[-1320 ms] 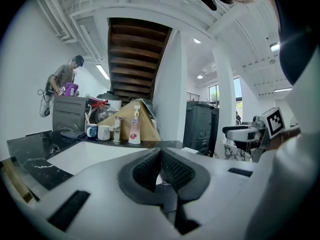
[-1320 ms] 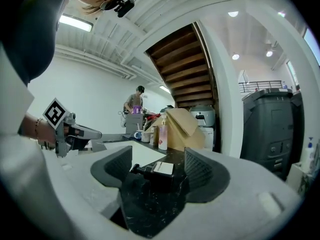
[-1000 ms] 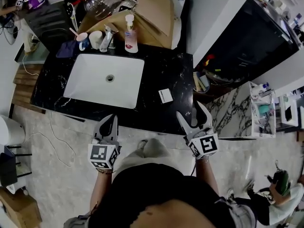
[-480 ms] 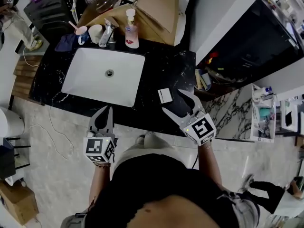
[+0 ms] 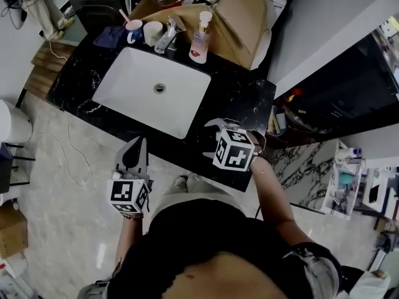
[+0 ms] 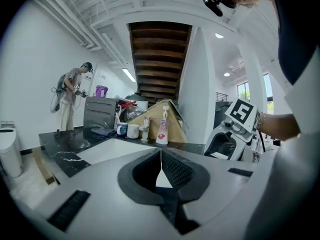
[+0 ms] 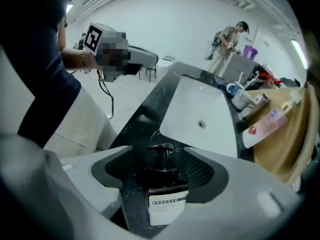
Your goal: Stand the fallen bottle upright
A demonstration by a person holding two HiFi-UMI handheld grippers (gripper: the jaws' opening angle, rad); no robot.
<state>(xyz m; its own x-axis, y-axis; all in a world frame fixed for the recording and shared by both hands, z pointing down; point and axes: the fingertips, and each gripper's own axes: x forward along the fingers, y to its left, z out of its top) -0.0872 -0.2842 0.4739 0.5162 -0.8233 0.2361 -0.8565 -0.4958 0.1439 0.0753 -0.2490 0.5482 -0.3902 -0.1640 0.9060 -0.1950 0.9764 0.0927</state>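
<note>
A black pump bottle [image 7: 162,181] with a white label lies on its side on the black counter [image 5: 243,98], near the front edge to the right of the sink. My right gripper [image 7: 161,159] is open and lowered over it, one jaw on each side of the bottle's shoulder, the pump head pointing away. In the head view the right gripper [image 5: 218,134] sits under its marker cube, which hides the bottle. My left gripper [image 5: 134,153] is shut and empty, held off the counter's front edge, left of the right one.
A white sink [image 5: 149,89] fills the counter's left half. Behind it stand an upright pink soap dispenser [image 5: 199,39], a faucet [image 5: 167,36] and two cups [image 5: 142,31], with a folded cardboard sheet [image 5: 240,17] at the back. A person [image 6: 70,99] stands far off.
My right gripper swung left and tipped down over the lying bottle, its cube now facing up. The left gripper stayed about where it was, still shut.
</note>
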